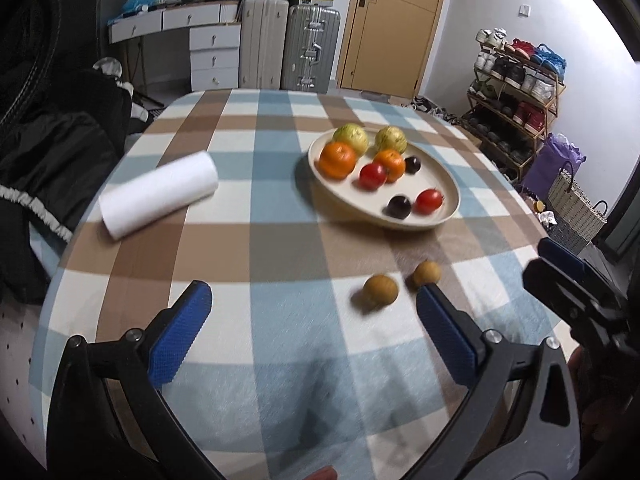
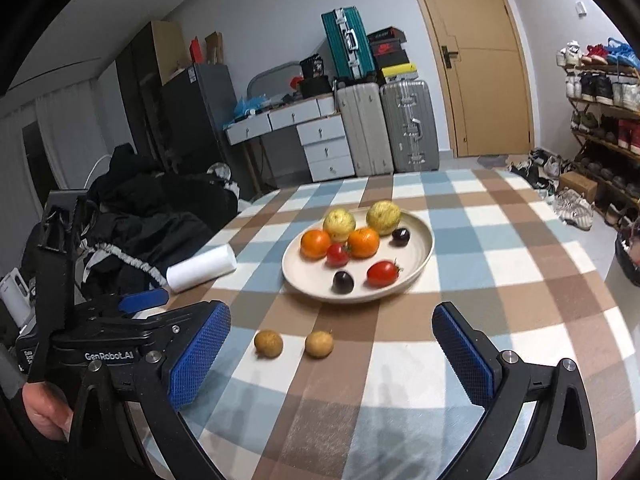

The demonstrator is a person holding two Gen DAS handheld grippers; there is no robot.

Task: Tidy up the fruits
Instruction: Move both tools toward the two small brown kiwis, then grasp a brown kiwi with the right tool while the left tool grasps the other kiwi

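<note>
Two brown longans [image 2: 319, 344] lie loose on the checked counter [image 2: 500, 272], just short of the fruit-laden plate [image 2: 424, 268]; with your left gripper [image 1: 312, 320] and right gripper [image 2: 332, 354] jaws wide and empty, straddle one squarely, closing gently lest it roll.
</note>
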